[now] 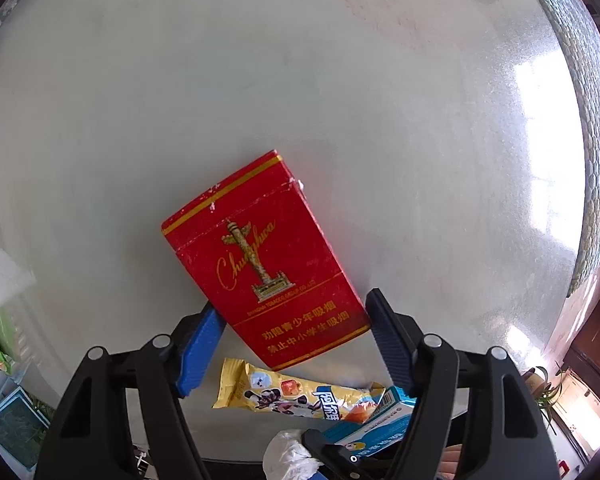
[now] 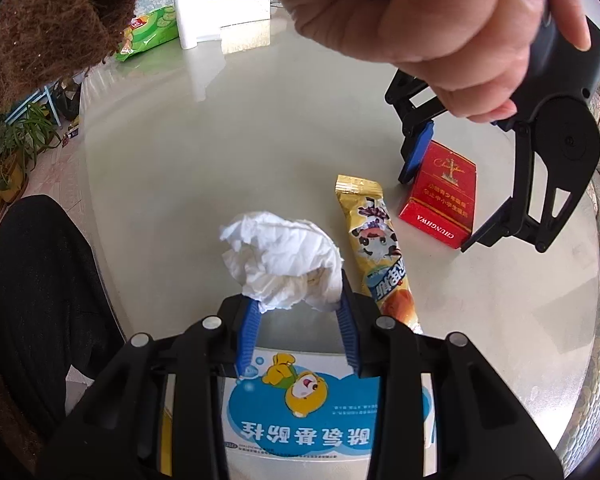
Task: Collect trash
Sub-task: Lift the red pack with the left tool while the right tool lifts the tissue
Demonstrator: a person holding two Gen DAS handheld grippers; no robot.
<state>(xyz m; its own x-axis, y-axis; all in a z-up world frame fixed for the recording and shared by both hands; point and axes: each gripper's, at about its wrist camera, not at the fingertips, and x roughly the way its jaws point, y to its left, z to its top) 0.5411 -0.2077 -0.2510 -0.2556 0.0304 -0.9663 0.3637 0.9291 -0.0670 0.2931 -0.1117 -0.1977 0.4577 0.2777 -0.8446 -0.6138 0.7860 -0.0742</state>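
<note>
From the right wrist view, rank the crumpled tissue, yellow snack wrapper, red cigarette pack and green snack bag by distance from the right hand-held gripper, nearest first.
1. Crumpled tissue: between the fingers of the right hand-held gripper.
2. Yellow snack wrapper: just right of it.
3. Red cigarette pack: farther right, at the left hand-held gripper.
4. Green snack bag: far edge of the table, upper left.

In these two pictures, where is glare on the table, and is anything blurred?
Left wrist view: window glare on the table at right; the red pack is sharp. Right wrist view: softer glare near the white block; the hand up close is blurred.
</note>
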